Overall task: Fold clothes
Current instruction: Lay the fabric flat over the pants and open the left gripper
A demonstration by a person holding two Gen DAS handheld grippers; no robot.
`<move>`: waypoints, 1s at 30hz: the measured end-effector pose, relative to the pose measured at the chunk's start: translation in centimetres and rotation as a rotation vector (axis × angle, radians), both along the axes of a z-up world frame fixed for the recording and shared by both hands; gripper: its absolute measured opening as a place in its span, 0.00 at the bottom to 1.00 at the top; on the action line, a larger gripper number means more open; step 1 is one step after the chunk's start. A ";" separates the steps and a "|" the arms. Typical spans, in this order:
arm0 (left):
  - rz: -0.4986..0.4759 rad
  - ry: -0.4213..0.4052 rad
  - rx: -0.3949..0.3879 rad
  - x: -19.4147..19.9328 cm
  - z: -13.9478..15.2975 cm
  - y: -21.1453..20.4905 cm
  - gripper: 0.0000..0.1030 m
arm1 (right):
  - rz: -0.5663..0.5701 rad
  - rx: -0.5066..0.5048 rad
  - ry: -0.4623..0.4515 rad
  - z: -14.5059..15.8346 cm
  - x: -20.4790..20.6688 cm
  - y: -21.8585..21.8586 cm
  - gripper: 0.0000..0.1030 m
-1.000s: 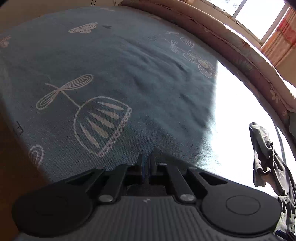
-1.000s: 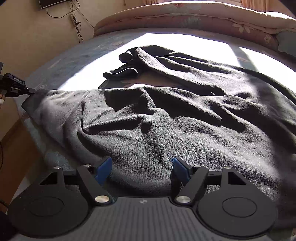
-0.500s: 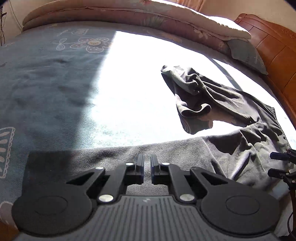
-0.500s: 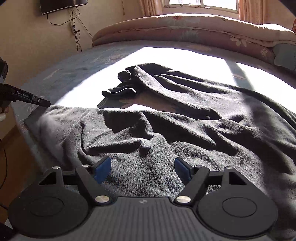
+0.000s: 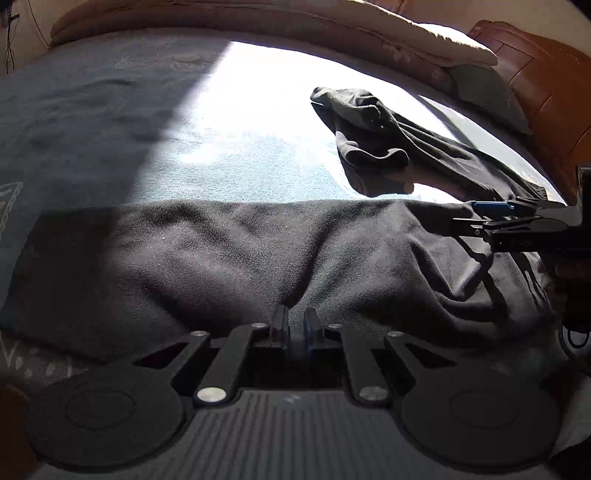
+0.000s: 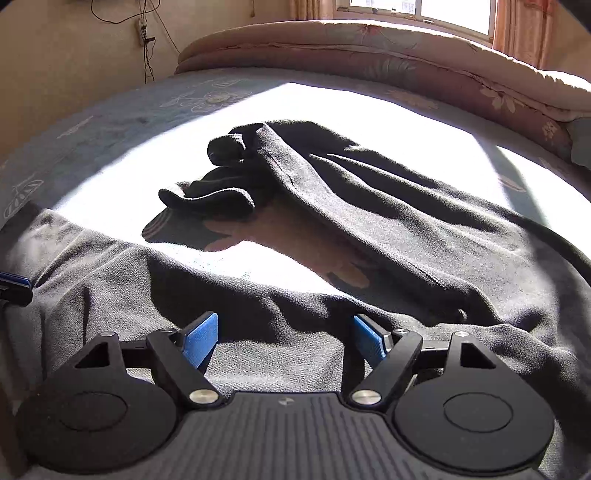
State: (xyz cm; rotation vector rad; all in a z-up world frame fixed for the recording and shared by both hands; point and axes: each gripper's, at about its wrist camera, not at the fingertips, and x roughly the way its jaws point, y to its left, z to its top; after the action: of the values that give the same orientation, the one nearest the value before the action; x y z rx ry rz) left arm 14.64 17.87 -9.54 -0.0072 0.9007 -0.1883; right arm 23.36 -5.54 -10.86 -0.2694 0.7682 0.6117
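- Right now my left gripper (image 5: 295,326) has its jaws pinched together on a fold of the dark garment (image 5: 258,258) — the cloth bunches into a crease that runs straight in between the fingertips.
- My right gripper (image 6: 286,338) sits with its jaws spread wide, blue pads (image 6: 201,341) facing each other, nothing between them; it hovers low over the near hem of the garment (image 6: 369,229).
- From the left wrist view I see the right gripper (image 5: 480,218) coming in from the right edge, over the cloth. Whether it touches the fabric I cannot tell.
- The garment lies across the near part of the bed (image 5: 110,122), wrinkled, one long part stretching away towards the far side and ending in a rumpled, curled bunch (image 6: 221,181) in the sunlit patch.
- The bed cover (image 6: 129,118) is blue-grey with pale flower prints — half in shade, half in hard sun.
- A rolled quilt (image 6: 369,51) lies along the far edge, under a window (image 6: 417,11).
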 end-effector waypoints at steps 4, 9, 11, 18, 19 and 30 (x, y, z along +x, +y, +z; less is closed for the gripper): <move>-0.007 -0.013 0.015 -0.7 0.4 -0.3 0.12 | -0.014 -0.006 0.013 0.9 0.7 0.2 0.85; -0.015 -0.030 0.034 -1.5 0.8 -0.8 0.26 | 0.058 0.014 -0.030 3.3 -4.0 -2.8 0.85; -0.024 -0.024 0.035 -1.3 0.6 -1.3 0.26 | 0.074 0.002 -0.007 2.9 -5.7 -4.1 0.85; -0.021 0.013 0.021 -2.5 -0.7 -1.8 0.36 | -0.130 0.024 0.079 0.3 -6.4 -10.6 0.89; -0.013 0.025 0.008 -2.7 -0.5 -1.3 0.36 | -0.161 0.035 0.081 0.3 -6.5 -11.4 0.89; -0.137 -0.062 -0.026 0.2 3.8 -6.9 0.40 | -0.364 0.026 0.078 0.2 -7.5 -15.9 0.95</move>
State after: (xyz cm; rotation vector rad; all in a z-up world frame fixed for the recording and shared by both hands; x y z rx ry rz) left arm 14.87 11.01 -5.69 0.0357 0.8376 -0.3263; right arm 15.82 -21.42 -10.64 -0.0778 0.8587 0.2889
